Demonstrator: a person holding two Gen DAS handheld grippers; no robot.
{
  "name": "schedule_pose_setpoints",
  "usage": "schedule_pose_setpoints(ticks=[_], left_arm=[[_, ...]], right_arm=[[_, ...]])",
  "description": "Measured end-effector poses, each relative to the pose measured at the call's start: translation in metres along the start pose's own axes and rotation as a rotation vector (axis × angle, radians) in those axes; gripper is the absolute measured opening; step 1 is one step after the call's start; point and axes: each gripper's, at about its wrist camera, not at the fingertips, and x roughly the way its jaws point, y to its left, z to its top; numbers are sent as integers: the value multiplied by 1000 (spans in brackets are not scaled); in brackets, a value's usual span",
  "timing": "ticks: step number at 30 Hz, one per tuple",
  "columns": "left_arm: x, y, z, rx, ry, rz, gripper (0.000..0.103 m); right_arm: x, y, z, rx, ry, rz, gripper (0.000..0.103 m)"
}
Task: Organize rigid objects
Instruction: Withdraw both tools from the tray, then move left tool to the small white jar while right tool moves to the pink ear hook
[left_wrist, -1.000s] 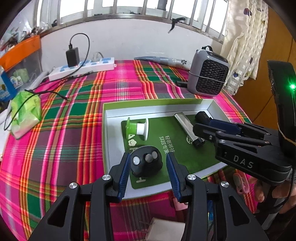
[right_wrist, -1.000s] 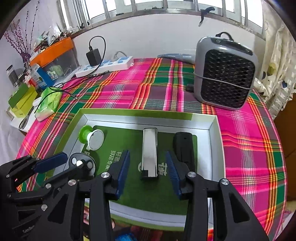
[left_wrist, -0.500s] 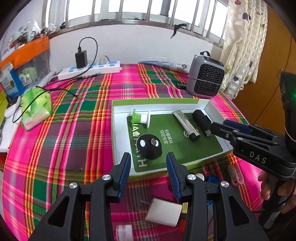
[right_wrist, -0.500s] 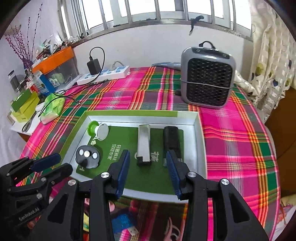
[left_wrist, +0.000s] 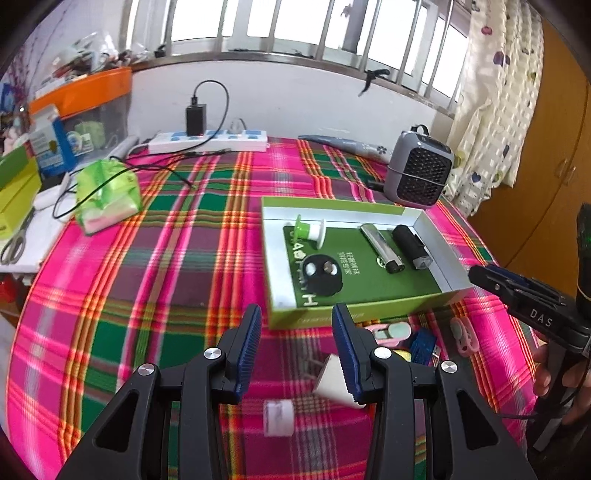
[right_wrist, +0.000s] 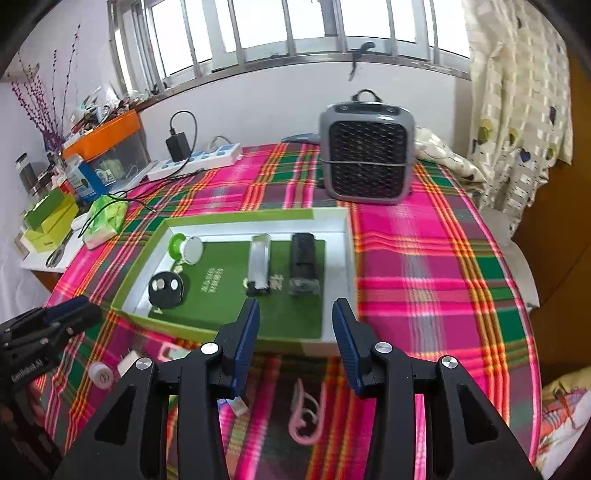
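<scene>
A green-lined box (left_wrist: 360, 314) (right_wrist: 334, 221) lies on the plaid table. Inside it rest a round black device (left_wrist: 321, 275) (right_wrist: 166, 290), a green-and-white spool (left_wrist: 310, 229) (right_wrist: 186, 248), a silver lighter (left_wrist: 380, 247) (right_wrist: 258, 264) and a black flashlight (left_wrist: 408, 245) (right_wrist: 303, 264). My left gripper (left_wrist: 296, 339) hangs open before the box's near wall, nothing between its fingers. My right gripper (right_wrist: 295, 332) is open too, over the box's near right corner. Loose on the cloth lie a white charger plug (left_wrist: 332, 378) (right_wrist: 127, 362), a white cap (left_wrist: 279, 417) (right_wrist: 100, 373), a pink clip (right_wrist: 304, 417) and a blue USB part (left_wrist: 423, 345).
A grey fan heater (left_wrist: 417, 171) (right_wrist: 365, 151) stands behind the box. A power strip (left_wrist: 207, 142) with a black adapter, a green tissue pack (left_wrist: 107, 195) and boxes with scissors (right_wrist: 55, 254) crowd the left. The table edge drops off to the right.
Both grippers have pulled back and up from the box. The round black device, which lay between my left fingers, now sits alone in the box. More loose items near the table front show.
</scene>
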Motion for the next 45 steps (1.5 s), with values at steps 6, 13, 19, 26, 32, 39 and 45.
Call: schedule_pose_setpoints(ticks=[6, 13, 19, 26, 32, 39, 45], left_arm=[[-16, 12, -11, -32, -25, 6, 39], [-24, 23, -25, -55, -12, 6, 39], [-29, 29, -36, -68, -8, -16, 39], [-27, 30, -50, -70, 24, -40, 39], [-23, 24, -60, -53, 49, -59, 39], [-18, 17, -64, -41, 68, -70, 40], [-11, 13, -65, -28, 85, -63, 40]], right_arm=[[-10, -11, -13, 32, -1, -8, 43], [-15, -15, -26, 43, 5, -14, 43], [-19, -16, -37, 37, 9, -22, 44], [-18, -16, -49, 32, 25, -16, 50], [-15, -17, -58, 38, 44, -15, 50], [-12, -17, -62, 34, 63, -9, 50], [-5, -13, -64, 13, 85, -3, 50]])
